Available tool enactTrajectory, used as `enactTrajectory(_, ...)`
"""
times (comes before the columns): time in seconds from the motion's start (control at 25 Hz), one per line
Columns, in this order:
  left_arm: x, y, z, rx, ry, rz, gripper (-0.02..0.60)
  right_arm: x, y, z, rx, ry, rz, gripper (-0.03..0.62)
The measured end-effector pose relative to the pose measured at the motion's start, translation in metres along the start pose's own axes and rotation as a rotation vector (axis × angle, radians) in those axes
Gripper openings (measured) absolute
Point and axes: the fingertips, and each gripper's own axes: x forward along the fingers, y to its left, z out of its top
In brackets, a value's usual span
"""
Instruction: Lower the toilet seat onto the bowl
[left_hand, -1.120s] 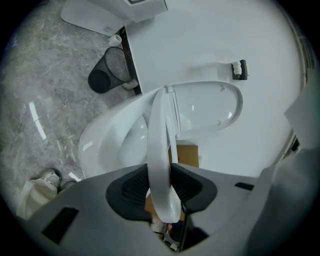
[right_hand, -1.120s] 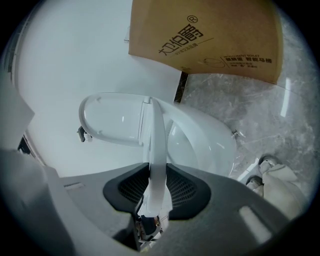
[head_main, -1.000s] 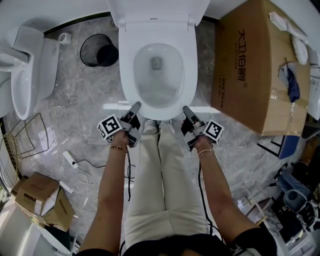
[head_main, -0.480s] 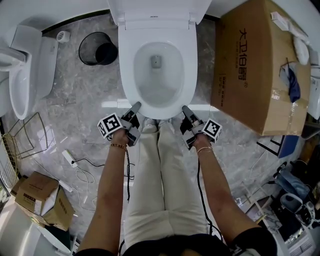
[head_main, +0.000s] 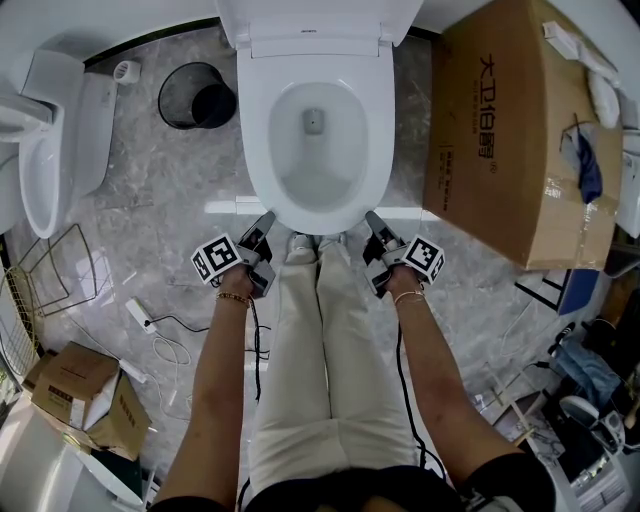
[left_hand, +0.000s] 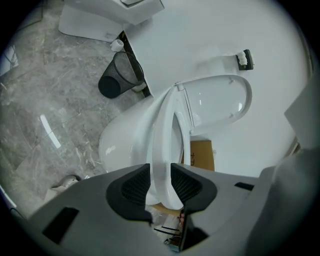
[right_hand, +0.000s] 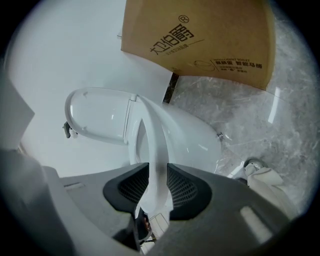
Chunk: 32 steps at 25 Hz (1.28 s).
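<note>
Left gripper (head_main: 265, 217), jaws clenched on the front-left rim of the toilet seat (head_main: 257, 140), ribbed pads pressed to either face of the white ring; right gripper (head_main: 372, 217), likewise clamped on the seat's front-right rim. Both point forward and downward, angled slightly inward toward the bowl (head_main: 313, 175), each marker cube turned outward. Forearms reach straight ahead on either side of the person's legs (head_main: 325, 370) in pale trousers, a bracelet at each wrist, light shoes (head_main: 300, 248) planted just short of the pedestal. Seat: hinged at the rear, lying low over the bowl; in both gripper views its front seems a little clear of the bowl's rim. Lid (head_main: 315, 15): upright against the white wall behind. Large brown cardboard box (head_main: 510, 130) with printed lettering, just beside the toilet on the right. Black mesh waste bin (head_main: 195, 100) on the grey marbled floor (head_main: 160, 200), left of the bowl. Second white toilet (head_main: 50, 140) near the left edge. Wire rack (head_main: 50, 280), a white power strip (head_main: 140, 318) with trailing cable and a small open carton (head_main: 85, 400), lower left. Assorted clutter, lower right, too jumbled to itemise
</note>
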Motion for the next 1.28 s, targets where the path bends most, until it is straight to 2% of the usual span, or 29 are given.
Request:
enactTrajectory(0.12,-0.009,0.000,-0.003,0.041,-0.001,0.026,0.091,-0.008,-0.003,-0.008,0.022,0.019,-0.011,0.112)
enactTrajectory(0.24,-0.015,-0.008,-0.005,0.080,0.000,0.028,0.051,-0.014,0.007,-0.012,-0.017,0.033,0.010,0.106)
enactTrajectory(0.36,-0.018,-0.023,-0.004,0.133,-0.008,0.022,0.032,-0.022,0.013,-0.013,-0.054,0.031,-0.027,0.028)
enactTrajectory(0.52,-0.026,-0.046,-0.008,0.249,0.008,0.040,0.015,-0.032,0.033,-0.012,-0.110,0.010,-0.039,0.006)
enactTrajectory(0.8,-0.058,-0.101,-0.005,0.383,-0.023,0.067,0.003,-0.058,0.093,-0.011,-0.402,-0.003,-0.072,0.006)
enactTrajectory(0.92,-0.079,-0.125,-0.001,0.494,-0.043,0.098,0.003,-0.075,0.122,-0.012,-0.516,-0.009,-0.081,0.006)
enactTrajectory(1.08,-0.105,-0.163,-0.005,0.653,-0.053,0.128,0.003,-0.095,0.179,-0.009,-0.667,-0.050,-0.039,0.006)
enactTrajectory(1.28,-0.134,-0.218,-0.008,0.671,-0.138,0.102,0.003,-0.128,0.234,-0.008,-0.791,-0.093,0.004,0.006)
